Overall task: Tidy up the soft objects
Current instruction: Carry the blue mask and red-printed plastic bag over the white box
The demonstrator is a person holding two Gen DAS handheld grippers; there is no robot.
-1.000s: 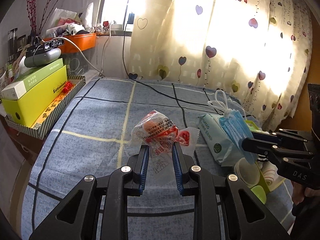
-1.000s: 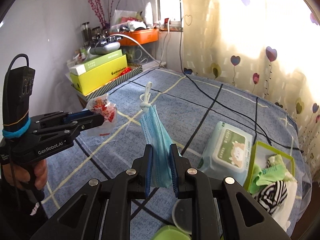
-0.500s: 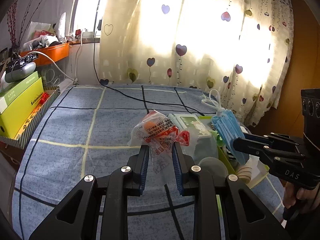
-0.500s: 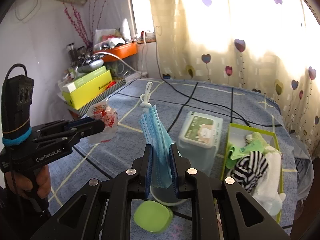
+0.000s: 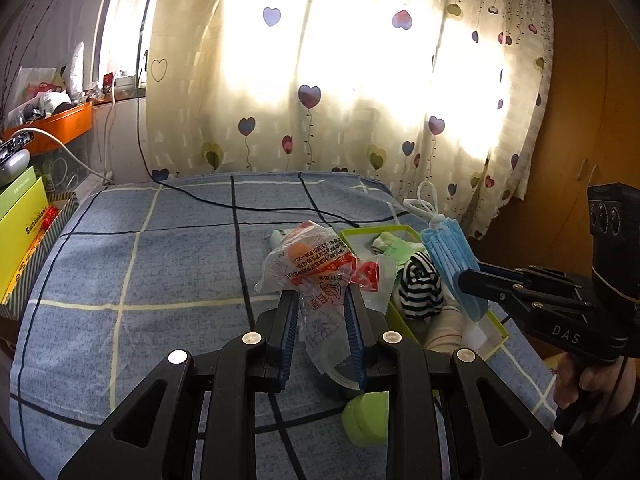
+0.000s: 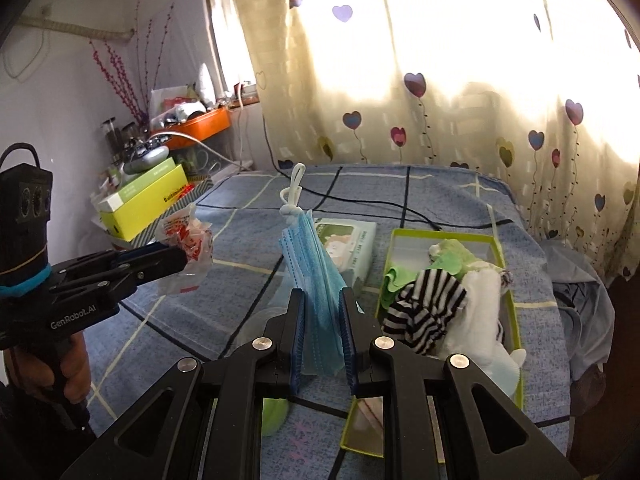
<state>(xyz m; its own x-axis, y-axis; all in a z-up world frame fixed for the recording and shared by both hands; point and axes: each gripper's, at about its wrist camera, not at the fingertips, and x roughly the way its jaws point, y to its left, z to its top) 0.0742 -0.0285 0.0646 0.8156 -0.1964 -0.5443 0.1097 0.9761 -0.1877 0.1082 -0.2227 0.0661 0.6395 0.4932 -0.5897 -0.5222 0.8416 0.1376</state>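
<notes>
The blue face masks (image 6: 316,276) — a folded stack with white ear loops knotted at the top — stand upright between the fingers of the right gripper (image 6: 322,312), whose jaws are closed on the lower part of the stack, holding it in the air above the blue checked bedspread (image 6: 452,200). From the left wrist view the same masks (image 5: 450,260) hang over the near end of the green box (image 5: 494,336), just beside the striped sock (image 5: 420,288) that lies in it. The left gripper (image 5: 322,320) has its jaws pressed together on a crinkled clear snack packet (image 5: 312,264) with red print, also lifted clear of the bed; in the right wrist view that packet (image 6: 186,236) sticks out from the tip of the left gripper (image 6: 176,258), well to the left of the masks. The green box (image 6: 440,236) sits on the bedspread and holds the black-and-white striped sock (image 6: 424,308), green cloths and a white soft item — all piled together. A pack of wet wipes (image 6: 352,240) lies just left of the box, behind the masks. A small green lid (image 5: 366,420) rests on the bed near the left gripper's right finger.
</notes>
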